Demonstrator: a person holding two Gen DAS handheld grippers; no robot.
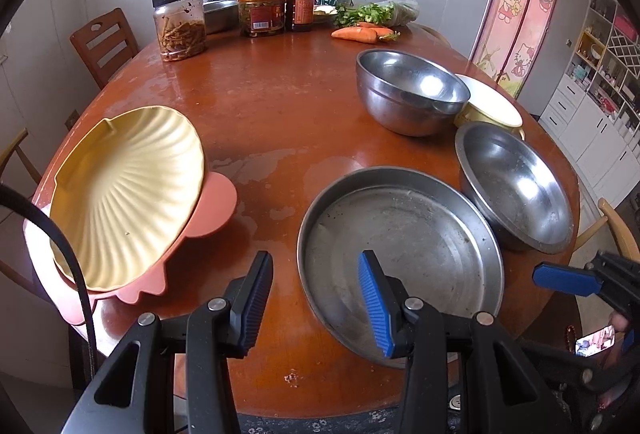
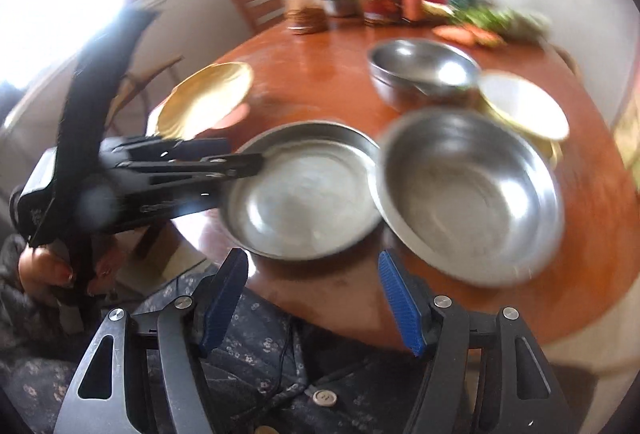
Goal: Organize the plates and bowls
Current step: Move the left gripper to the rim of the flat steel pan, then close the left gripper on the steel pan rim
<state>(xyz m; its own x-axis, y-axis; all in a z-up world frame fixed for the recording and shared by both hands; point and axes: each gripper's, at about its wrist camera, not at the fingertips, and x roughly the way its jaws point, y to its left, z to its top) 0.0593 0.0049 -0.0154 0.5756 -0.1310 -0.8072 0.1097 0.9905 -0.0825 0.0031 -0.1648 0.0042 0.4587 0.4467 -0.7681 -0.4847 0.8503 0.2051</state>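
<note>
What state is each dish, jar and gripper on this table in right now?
Yellow shell plate: empty, stacked on the pink plate.
Flat steel pan: empty, upright.
Wide steel bowl: empty, its rim over the pan's edge.
Deep steel bowl: empty, upright.
White bowl: empty, resting on a yellow dish.
Glass jar: lidded, partly full.
Left gripper: open, holding nothing.
Right gripper: open, holding nothing.

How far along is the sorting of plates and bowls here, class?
Done: the yellow plate sits stacked on the pink plate. In hand: nothing; the left gripper and right gripper are both open and empty. Left: the steel pan and three bowls lie unstacked.
</note>
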